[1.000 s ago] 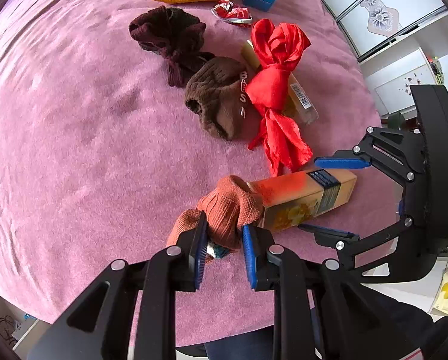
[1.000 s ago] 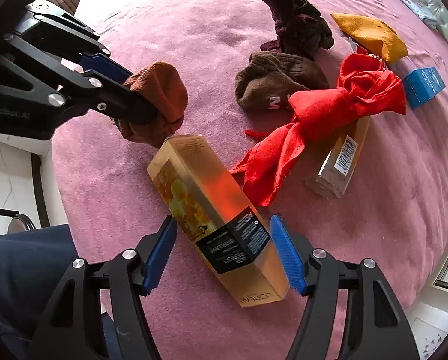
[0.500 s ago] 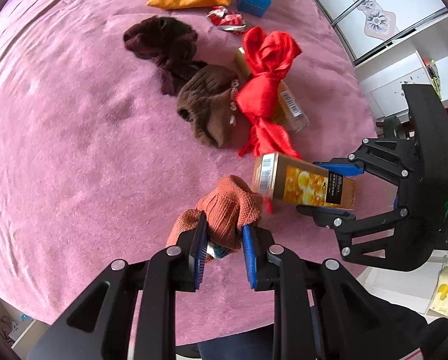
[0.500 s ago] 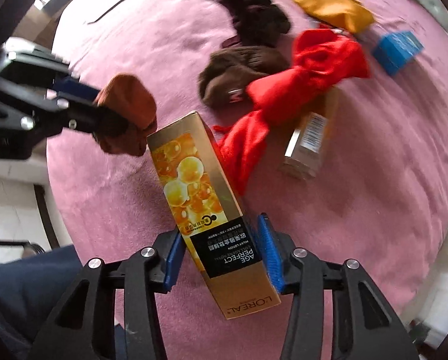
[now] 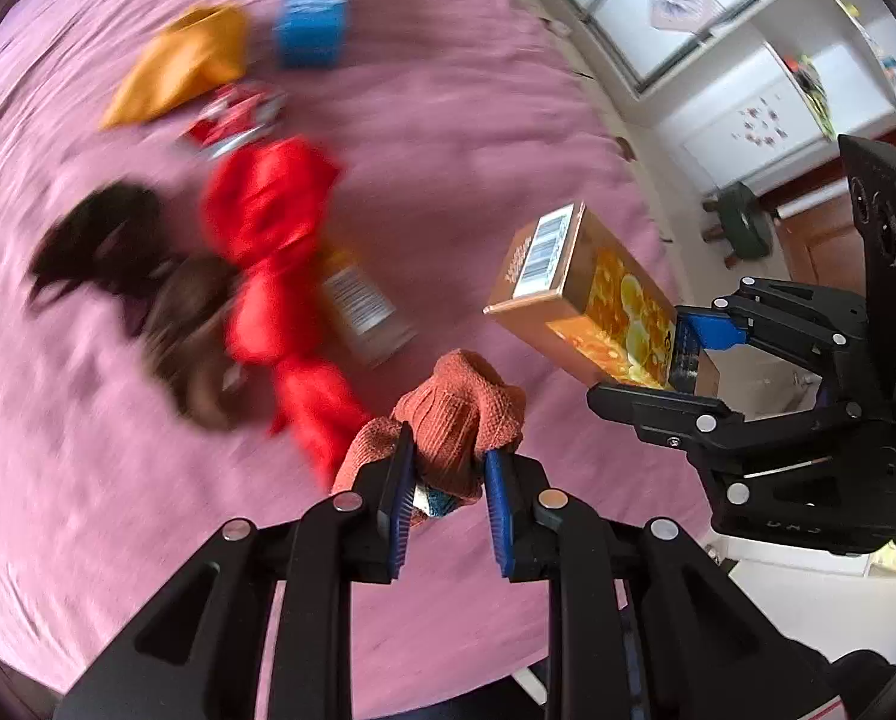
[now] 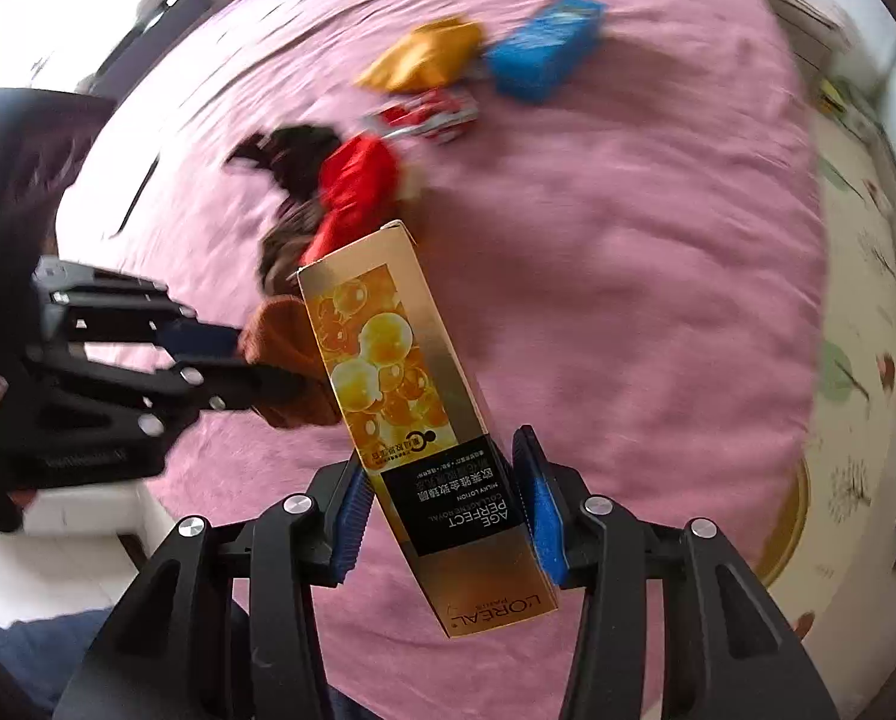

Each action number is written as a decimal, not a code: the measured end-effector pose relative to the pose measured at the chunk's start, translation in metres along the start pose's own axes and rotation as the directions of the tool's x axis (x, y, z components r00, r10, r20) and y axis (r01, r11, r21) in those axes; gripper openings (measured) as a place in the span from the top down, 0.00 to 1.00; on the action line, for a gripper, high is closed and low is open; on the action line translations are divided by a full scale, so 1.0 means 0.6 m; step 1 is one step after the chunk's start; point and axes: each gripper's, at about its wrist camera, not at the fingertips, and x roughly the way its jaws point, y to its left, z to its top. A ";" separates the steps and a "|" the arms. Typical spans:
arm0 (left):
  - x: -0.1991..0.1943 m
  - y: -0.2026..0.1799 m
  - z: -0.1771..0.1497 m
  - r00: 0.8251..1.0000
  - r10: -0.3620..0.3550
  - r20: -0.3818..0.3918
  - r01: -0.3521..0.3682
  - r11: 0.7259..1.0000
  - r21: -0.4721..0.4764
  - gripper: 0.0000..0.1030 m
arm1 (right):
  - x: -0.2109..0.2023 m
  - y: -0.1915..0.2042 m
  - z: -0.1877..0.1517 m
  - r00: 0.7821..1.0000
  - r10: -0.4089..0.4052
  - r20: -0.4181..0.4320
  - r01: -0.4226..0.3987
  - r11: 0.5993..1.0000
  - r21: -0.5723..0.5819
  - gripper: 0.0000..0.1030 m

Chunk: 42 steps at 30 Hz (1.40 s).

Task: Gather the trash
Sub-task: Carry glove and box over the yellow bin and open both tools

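Observation:
My left gripper (image 5: 445,471) is shut on a rust-orange knitted sock (image 5: 457,414) and holds it above the pink bedspread (image 5: 118,510). My right gripper (image 6: 442,492) is shut on the lower end of a tall gold lotion box (image 6: 400,384), lifted off the bed and tilted. In the left wrist view that box (image 5: 586,294) hangs at the right, clamped by the right gripper (image 5: 682,354). In the right wrist view the left gripper (image 6: 238,360) comes in from the left with the sock (image 6: 280,342).
On the bed lie a red cloth (image 5: 268,228) over a clear bottle (image 5: 358,300), dark brown socks (image 5: 106,240), a red-and-silver wrapper (image 5: 232,120), an orange cloth (image 5: 178,72) and a blue box (image 5: 313,9). White cabinets (image 5: 748,90) and a green stool (image 5: 742,219) stand beyond the bed's right edge.
The right gripper closed on the gold box, lifted it off the bed and rolled it upright. Both grippers rose and swung sideways; the sock stayed clamped in the left one.

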 end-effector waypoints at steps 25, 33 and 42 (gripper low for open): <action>0.166 -0.388 0.195 0.984 -0.111 -0.137 0.152 0.928 0.341 0.79 | -0.201 -0.413 -0.196 0.973 -0.157 0.168 0.031 0.813 0.581 0.57; 0.218 -0.492 0.216 0.979 -0.094 -0.179 0.167 0.874 0.457 0.79 | -0.218 -0.489 -0.245 0.962 -0.209 0.176 0.036 0.737 0.675 0.57; 0.247 -0.560 0.227 0.975 -0.102 -0.198 0.190 0.845 0.500 0.47 | -0.256 -0.545 -0.293 0.940 -0.251 0.230 -0.003 0.670 0.742 0.37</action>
